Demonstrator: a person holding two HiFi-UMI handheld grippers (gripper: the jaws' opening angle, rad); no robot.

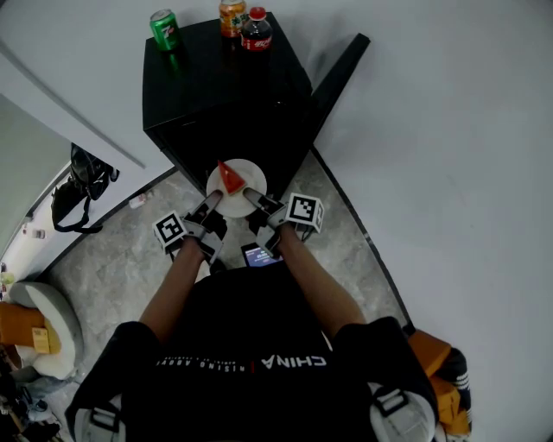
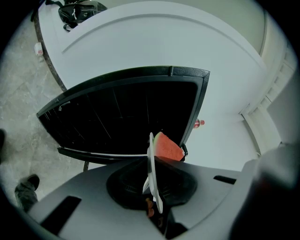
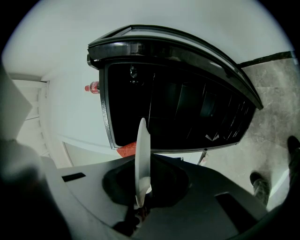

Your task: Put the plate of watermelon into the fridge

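Note:
A white plate (image 1: 243,178) with a red watermelon wedge (image 1: 228,177) hangs level in front of the black mini fridge (image 1: 216,95). My left gripper (image 1: 213,199) is shut on the plate's near left rim, and my right gripper (image 1: 251,196) is shut on its near right rim. The left gripper view shows the plate (image 2: 152,168) edge-on in the left gripper (image 2: 151,206), with the wedge (image 2: 167,148) beyond it. In the right gripper view the plate (image 3: 142,157) stands edge-on in the right gripper (image 3: 139,204), with a bit of wedge (image 3: 126,150) behind. The fridge's dark inside (image 2: 126,112) (image 3: 178,108) faces both grippers.
The fridge door (image 1: 341,69) stands swung open at the right. A green can (image 1: 164,28), an orange can (image 1: 231,15) and a cola bottle (image 1: 257,28) stand on the fridge top. A black bag (image 1: 82,186) lies on the floor at the left.

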